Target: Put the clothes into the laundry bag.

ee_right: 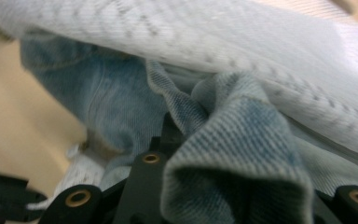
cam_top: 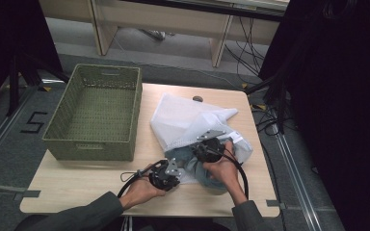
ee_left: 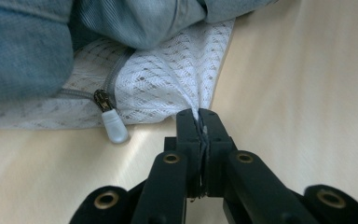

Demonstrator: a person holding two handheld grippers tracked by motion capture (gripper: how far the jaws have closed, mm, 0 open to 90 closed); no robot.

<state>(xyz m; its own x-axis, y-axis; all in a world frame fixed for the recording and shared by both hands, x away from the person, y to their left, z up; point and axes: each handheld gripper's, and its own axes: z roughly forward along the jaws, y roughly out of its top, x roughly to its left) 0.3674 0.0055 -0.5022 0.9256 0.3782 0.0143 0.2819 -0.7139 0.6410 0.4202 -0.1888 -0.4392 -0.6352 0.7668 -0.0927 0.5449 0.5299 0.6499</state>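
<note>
- The white mesh laundry bag lay on the right half of the wooden table, its mouth turned toward the person, with the blue denim garment spilling out at the near end. Most likely the garment was being worked into or out of the bag; which of the two could not be told.
- The green woven basket stood empty on the table's left half, well apart from the bag, probably a place for laundry to go.
- The left gripper had its jaws pressed together on the edge of the mesh bag, the cloth drawn into a tight pleat between them. That pinch probably served to anchor the bag's rim against the other hand's pull.
- The zipper pull lay on the table just beside that pinched corner, the zip open along the rim.
- The right gripper lay against the denim under the bag's upper layer. In the right gripper view a thick fold of denim draped over the jaws and hid their tips, so a grip there looked likely but could not be confirmed.
</note>
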